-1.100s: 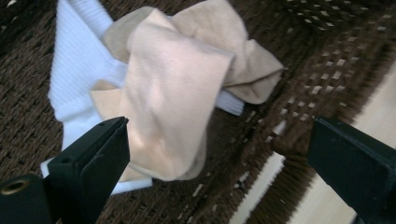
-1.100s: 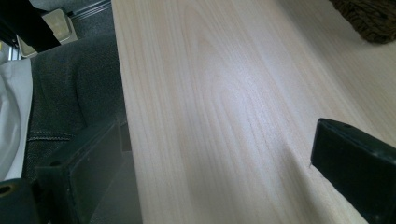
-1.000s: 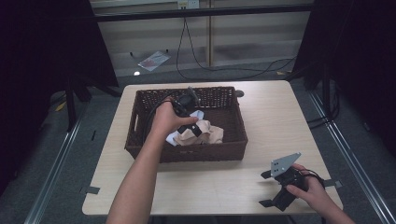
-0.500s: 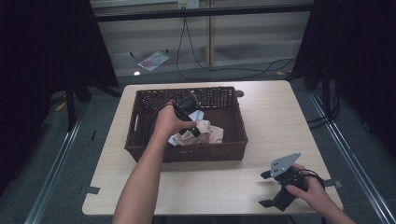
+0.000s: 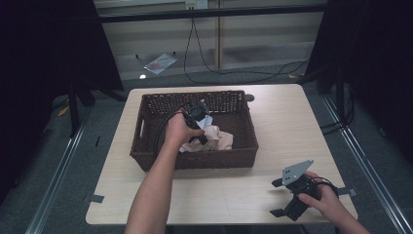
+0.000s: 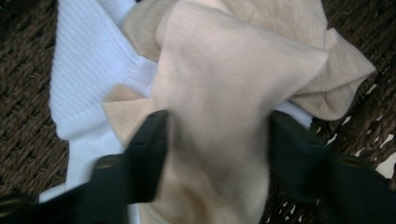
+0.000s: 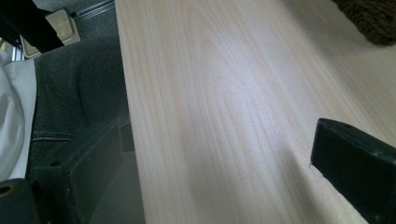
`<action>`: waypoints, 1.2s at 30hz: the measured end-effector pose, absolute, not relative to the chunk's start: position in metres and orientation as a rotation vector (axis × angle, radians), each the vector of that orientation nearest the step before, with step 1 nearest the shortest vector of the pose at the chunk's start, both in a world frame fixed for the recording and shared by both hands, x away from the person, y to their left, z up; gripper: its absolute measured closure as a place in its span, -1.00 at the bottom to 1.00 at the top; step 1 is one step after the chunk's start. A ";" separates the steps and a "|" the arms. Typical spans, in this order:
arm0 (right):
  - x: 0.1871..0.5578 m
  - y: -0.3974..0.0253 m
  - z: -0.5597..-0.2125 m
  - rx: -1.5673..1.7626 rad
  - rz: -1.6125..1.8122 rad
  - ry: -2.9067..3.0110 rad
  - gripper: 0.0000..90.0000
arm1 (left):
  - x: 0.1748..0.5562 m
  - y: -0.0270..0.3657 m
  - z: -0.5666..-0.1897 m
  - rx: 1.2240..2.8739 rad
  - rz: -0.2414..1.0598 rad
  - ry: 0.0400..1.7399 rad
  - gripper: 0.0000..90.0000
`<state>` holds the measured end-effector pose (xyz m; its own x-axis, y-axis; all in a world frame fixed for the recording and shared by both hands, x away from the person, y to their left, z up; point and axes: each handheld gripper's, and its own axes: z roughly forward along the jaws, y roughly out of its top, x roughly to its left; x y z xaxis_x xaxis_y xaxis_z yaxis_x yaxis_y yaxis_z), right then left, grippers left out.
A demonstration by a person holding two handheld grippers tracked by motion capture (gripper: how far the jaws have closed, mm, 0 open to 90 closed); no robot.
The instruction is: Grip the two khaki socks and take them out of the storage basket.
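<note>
A dark brown wicker basket (image 5: 214, 158) stands on the middle of the table. In it lie a crumpled beige cloth (image 5: 221, 139) and a white ribbed cloth (image 5: 208, 121) partly under the beige one. My left gripper (image 5: 203, 138) points down into the basket. Seen in the left gripper view, the left gripper (image 6: 215, 140) is open, with a raised fold of the beige cloth (image 6: 224, 84) between its jaws and the white cloth (image 6: 88, 79) beside it. My right gripper (image 5: 276, 198) rests at the table's front right, open with nothing between its jaws.
The light wood table (image 5: 292, 126) has bare room right of the basket and along the front. The right gripper view looks along the table (image 7: 224, 70), with the person's dark trousers (image 7: 79, 93) beyond the edge and a basket corner (image 7: 373, 18) farther off. Cables lie on the floor (image 5: 234, 73) behind.
My left hand and gripper have moved slightly toward the basket's front, down onto the beige cloth. The right gripper has stayed put.
</note>
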<state>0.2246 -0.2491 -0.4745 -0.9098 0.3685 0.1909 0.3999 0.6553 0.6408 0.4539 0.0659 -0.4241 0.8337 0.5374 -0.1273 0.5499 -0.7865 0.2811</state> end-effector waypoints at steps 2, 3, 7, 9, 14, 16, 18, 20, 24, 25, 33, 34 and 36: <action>0.225 -0.250 -0.474 -0.660 -1.108 -2.816 -0.96 | 0.454 0.067 -0.423 2.707 -0.086 0.815 0.58; 0.225 -0.250 -0.474 -0.661 -1.109 -2.817 -0.96 | 0.454 0.068 -0.421 2.709 -0.090 0.807 0.58; 0.225 -0.250 -0.474 -0.655 -1.113 -2.818 -0.96 | 0.452 0.073 -0.411 2.694 -0.120 0.842 0.93; 0.225 -0.250 -0.474 -0.656 -1.114 -2.817 -0.96 | 0.452 0.077 -0.403 2.684 -0.124 0.856 0.94; 0.225 -0.249 -0.474 -0.659 -1.106 -2.816 -0.96 | 0.451 0.087 -0.376 2.623 -0.156 0.905 0.94; 0.225 -0.249 -0.474 -0.654 -1.107 -2.818 -0.96 | 0.452 0.091 -0.366 2.608 -0.174 0.928 0.94; 0.225 -0.248 -0.474 -0.661 -1.104 -2.815 -0.96 | 0.452 0.094 -0.359 2.594 -0.193 0.944 0.94; 0.225 -0.248 -0.474 -0.659 -1.103 -2.816 -0.96 | 0.451 0.096 -0.352 2.590 -0.189 0.963 0.94; 0.225 -0.249 -0.474 -0.663 -1.103 -2.815 -0.96 | 0.450 0.099 -0.338 2.588 -0.207 0.963 0.94; 0.225 -0.249 -0.474 -0.661 -1.102 -2.815 -0.96 | 0.450 0.099 -0.335 2.585 -0.210 0.956 0.94; 0.225 -0.248 -0.474 -0.656 -1.109 -2.812 -0.96 | 0.444 0.106 -0.314 2.575 -0.234 0.941 0.94; 0.225 -0.248 -0.474 -0.660 -1.106 -2.811 -0.96 | 0.443 0.106 -0.311 2.575 -0.238 0.945 0.94; 0.225 -0.248 -0.474 -0.659 -1.107 -2.811 -0.96 | 0.442 0.107 -0.307 2.587 -0.250 0.934 0.93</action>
<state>0.2247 -0.2482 -0.4739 -0.9079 0.3695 0.1980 0.4053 0.6531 0.6397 0.4417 0.1073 -0.3066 0.7638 0.5774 -0.2886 0.6444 -0.7083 0.2883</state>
